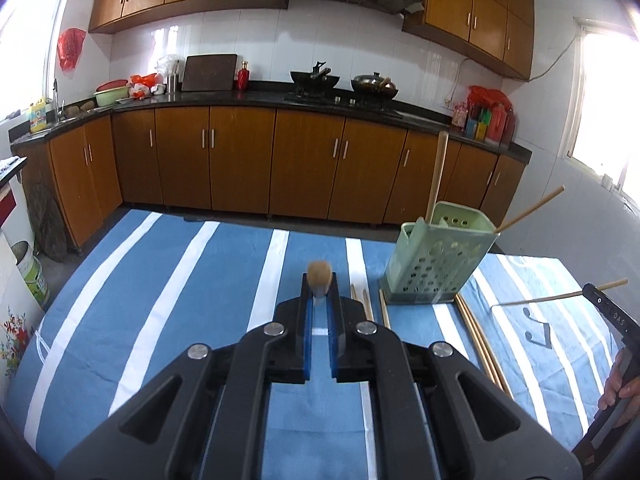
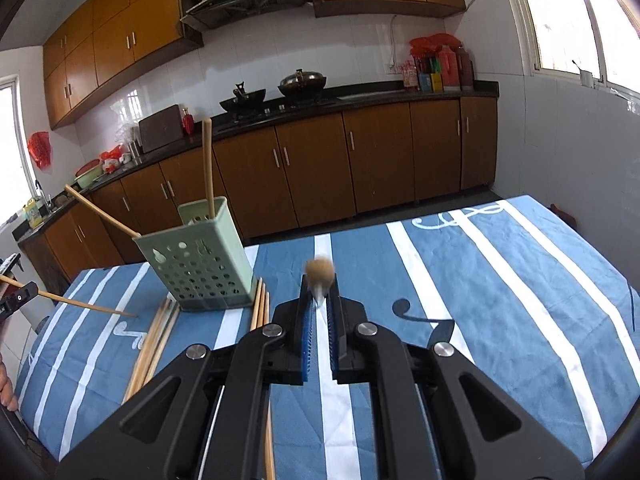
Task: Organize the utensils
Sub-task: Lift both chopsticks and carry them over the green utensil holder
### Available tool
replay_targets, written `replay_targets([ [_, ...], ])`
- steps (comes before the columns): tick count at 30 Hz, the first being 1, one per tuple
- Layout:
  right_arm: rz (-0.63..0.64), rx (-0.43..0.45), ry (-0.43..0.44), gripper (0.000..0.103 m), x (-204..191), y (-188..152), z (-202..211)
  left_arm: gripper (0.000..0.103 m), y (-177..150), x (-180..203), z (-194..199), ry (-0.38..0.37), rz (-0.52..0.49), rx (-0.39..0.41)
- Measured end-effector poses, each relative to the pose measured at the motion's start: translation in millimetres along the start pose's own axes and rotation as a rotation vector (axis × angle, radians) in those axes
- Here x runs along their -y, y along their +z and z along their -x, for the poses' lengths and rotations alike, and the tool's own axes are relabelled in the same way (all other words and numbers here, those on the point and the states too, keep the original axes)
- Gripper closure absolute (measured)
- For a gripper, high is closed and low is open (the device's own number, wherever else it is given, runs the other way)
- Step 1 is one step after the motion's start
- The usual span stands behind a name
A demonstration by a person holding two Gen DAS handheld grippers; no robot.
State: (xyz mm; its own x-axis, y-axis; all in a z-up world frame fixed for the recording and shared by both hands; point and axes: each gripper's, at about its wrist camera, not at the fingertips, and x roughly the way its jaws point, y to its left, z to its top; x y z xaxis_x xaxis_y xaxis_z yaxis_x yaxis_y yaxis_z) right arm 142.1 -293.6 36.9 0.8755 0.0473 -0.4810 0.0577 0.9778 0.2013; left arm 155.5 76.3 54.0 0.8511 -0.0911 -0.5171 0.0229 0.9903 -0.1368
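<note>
My left gripper (image 1: 319, 294) is shut on a wooden chopstick (image 1: 319, 274) that points straight ahead, so only its round end shows. My right gripper (image 2: 319, 294) is likewise shut on a chopstick (image 2: 319, 269) seen end-on. Each view catches the other gripper at its edge, holding its stick out over the cloth: the right gripper (image 1: 600, 296) and the left gripper (image 2: 16, 298). A pale green perforated utensil holder (image 1: 432, 268) (image 2: 200, 264) stands on the table with two wooden sticks leaning in it. Several loose chopsticks (image 1: 480, 340) (image 2: 154, 344) lie flat around its base.
A blue cloth with white stripes (image 1: 180, 300) (image 2: 500, 280) covers the table. Beyond its far edge are brown kitchen cabinets (image 1: 240, 160), a dark counter with two woks (image 1: 316, 78) and a range hood. A person's hand (image 1: 616, 384) grips the right tool's handle.
</note>
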Motion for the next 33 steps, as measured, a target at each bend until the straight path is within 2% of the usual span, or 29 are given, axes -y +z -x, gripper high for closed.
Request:
replay_targets([
  [4, -0.001, 0.02, 0.019, 0.096, -4.3, 12.4, 4.7, 0.096, 6.1, 1.1, 6.1, -0.017, -0.004, 0.011],
  [10, 0.0, 0.084, 0.097, 0.096, -18.3, 47.0, 23.4, 0.096, 25.0, 15.0, 26.0, -0.075, -0.025, 0.063],
  [17, 0.012, 0.194, 0.219, 0.096, -44.7, 87.1, 52.9, 0.096, 56.7, 45.3, 55.6, -0.188, -0.053, 0.149],
  [22, 0.037, 0.249, 0.238, 0.096, -61.9, 101.6, 52.9, 0.096, 79.2, 64.7, 67.0, -0.252, -0.041, 0.198],
  [27, 0.049, 0.287, 0.227, 0.096, -74.8, 109.7, 34.7, 0.096, 99.2, 80.7, 58.0, -0.257, -0.015, 0.245],
  [33, 0.035, 0.253, 0.215, 0.096, -81.3, 106.4, 1.3, 0.096, 101.9, 94.0, 17.2, -0.24, 0.0, 0.203],
])
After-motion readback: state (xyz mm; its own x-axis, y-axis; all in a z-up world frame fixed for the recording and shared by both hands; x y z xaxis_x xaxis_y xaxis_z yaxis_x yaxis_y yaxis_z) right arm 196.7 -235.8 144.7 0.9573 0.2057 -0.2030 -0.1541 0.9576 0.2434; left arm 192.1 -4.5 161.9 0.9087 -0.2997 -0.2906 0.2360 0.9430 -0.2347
